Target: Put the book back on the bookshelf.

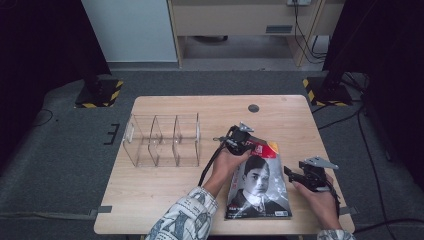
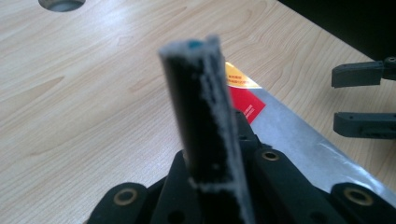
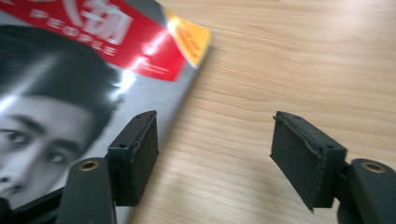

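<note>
While the magazine (image 1: 260, 187) lay flat at the counter's (image 1: 165, 185) five o'clock, we held our left hand-held gripper (image 1: 239, 140), jaws pressed together, at its twelve o'clock edge, and our right hand-held gripper (image 1: 292, 175), jaws spread, at its three o'clock.

Bare table (image 1: 165, 185) beside clear organiser (image 1: 162, 140).

I can read one word: "PEOPLE", in white capitals on the red band across the top of the magazine (image 3: 79, 60) cover, below large white characters I can't make out. The small print on its orange corner is too blurred.
</note>
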`<act>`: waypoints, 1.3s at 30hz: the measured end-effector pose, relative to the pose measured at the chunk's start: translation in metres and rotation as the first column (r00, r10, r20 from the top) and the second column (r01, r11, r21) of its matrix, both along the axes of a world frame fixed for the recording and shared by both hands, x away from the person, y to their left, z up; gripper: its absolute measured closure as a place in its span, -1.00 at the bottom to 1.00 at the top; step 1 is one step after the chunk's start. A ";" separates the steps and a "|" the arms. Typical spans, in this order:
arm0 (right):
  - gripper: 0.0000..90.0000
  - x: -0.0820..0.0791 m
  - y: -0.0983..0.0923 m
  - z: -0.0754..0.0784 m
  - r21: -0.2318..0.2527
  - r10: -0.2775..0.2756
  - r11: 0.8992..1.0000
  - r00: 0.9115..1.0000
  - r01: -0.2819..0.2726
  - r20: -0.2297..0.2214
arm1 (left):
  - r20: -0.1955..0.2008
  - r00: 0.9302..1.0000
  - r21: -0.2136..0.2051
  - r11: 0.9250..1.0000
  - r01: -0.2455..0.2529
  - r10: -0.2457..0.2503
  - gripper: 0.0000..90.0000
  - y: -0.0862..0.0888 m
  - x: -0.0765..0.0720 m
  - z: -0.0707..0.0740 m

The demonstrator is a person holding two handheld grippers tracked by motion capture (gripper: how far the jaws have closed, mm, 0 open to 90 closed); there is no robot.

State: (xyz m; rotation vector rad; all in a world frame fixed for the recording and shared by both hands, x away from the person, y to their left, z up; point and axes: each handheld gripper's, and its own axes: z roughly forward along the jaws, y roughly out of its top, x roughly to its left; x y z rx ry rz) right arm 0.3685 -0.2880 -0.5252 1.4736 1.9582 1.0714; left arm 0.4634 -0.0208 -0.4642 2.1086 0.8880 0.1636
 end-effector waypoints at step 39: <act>-0.59 0.003 0.012 -0.013 -0.113 -0.002 0.994 0.997 -0.007 -0.081 | 0.134 0.991 -0.165 0.986 0.026 -0.003 0.93 0.020 -0.025 0.074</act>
